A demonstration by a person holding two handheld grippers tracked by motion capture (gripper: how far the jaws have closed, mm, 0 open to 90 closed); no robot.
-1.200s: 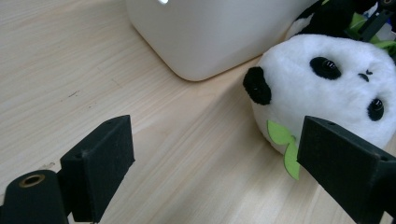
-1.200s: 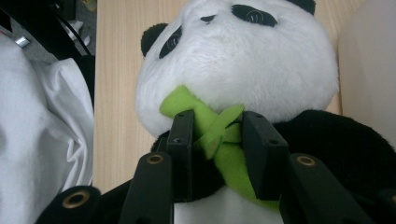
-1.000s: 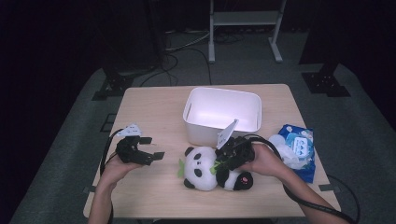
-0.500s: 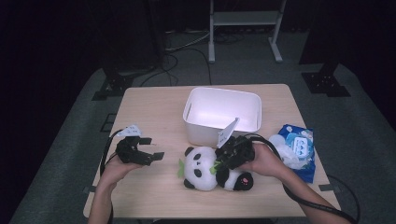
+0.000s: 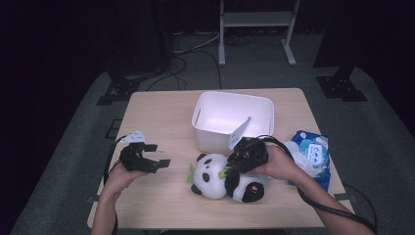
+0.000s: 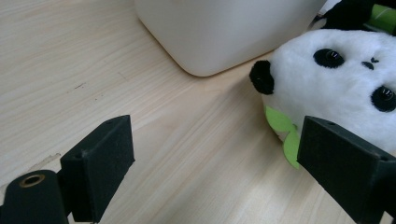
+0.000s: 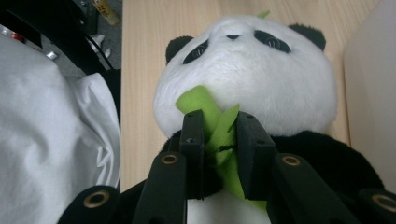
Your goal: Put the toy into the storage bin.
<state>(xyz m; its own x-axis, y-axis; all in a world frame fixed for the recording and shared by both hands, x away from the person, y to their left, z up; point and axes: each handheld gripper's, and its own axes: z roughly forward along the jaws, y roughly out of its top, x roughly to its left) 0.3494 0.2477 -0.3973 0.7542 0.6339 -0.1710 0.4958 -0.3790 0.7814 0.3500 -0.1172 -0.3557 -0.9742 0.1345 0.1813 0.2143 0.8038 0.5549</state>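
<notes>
A plush panda [image 5: 211, 177] lies on its back on the wooden table [image 5: 161, 107], just in front of the white bin [image 5: 230, 98]. My right gripper [image 5: 229, 170] reaches over its black chest. In the right gripper view the jaws [image 7: 219, 123] have just been closing, and they pinch the green felt leaf [image 7: 205, 102] under the panda's chin [image 7: 247, 79]. My left gripper [image 5: 157, 154] rests low on the table, left of the panda and apart from it. Its jaws [image 6: 215, 154] stand wide open with bare wood between them; the panda's head [image 6: 336, 84] lies just beyond the right jaw.
The bin's rounded corner [image 6: 219, 32] stands close behind the panda's head. A blue packet of wipes [image 5: 313, 152] lies at the table's right edge, beside my right hand. A person's white sleeve [image 7: 46, 140] is on the left in the right gripper view.
</notes>
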